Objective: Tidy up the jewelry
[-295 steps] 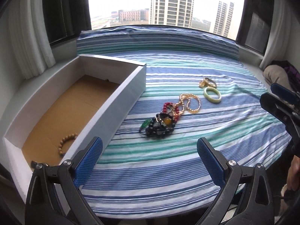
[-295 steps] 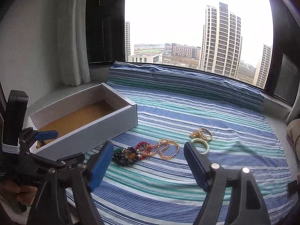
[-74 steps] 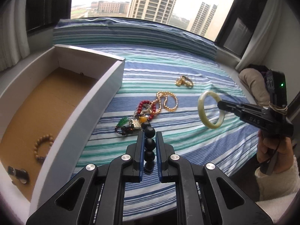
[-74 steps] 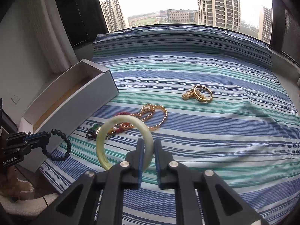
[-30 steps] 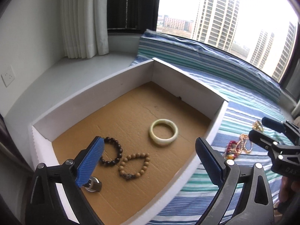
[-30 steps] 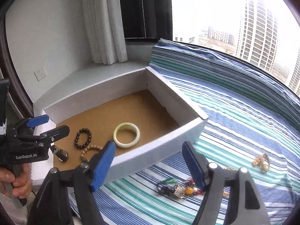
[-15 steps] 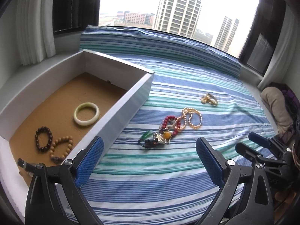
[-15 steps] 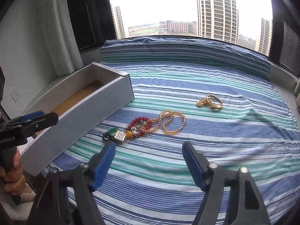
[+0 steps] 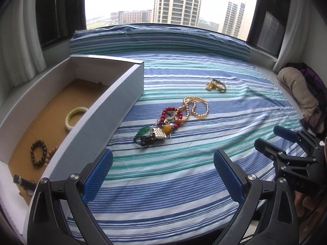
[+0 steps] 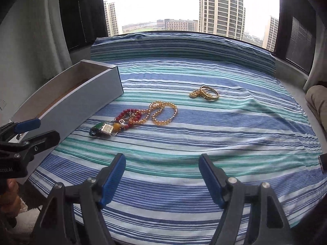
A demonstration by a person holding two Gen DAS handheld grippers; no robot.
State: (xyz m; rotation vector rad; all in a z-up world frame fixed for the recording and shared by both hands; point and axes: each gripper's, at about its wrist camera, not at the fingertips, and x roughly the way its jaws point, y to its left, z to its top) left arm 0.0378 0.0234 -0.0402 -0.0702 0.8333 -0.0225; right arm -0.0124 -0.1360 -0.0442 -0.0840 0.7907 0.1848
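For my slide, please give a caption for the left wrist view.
Open left tongs face tangled jewelry beside a box.

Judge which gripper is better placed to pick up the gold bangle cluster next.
Right, probably. The gold bangle cluster lies farthest from the box, on the right side of the striped cloth. The right gripper is open, empty and faces it; the left gripper sits beside the box.
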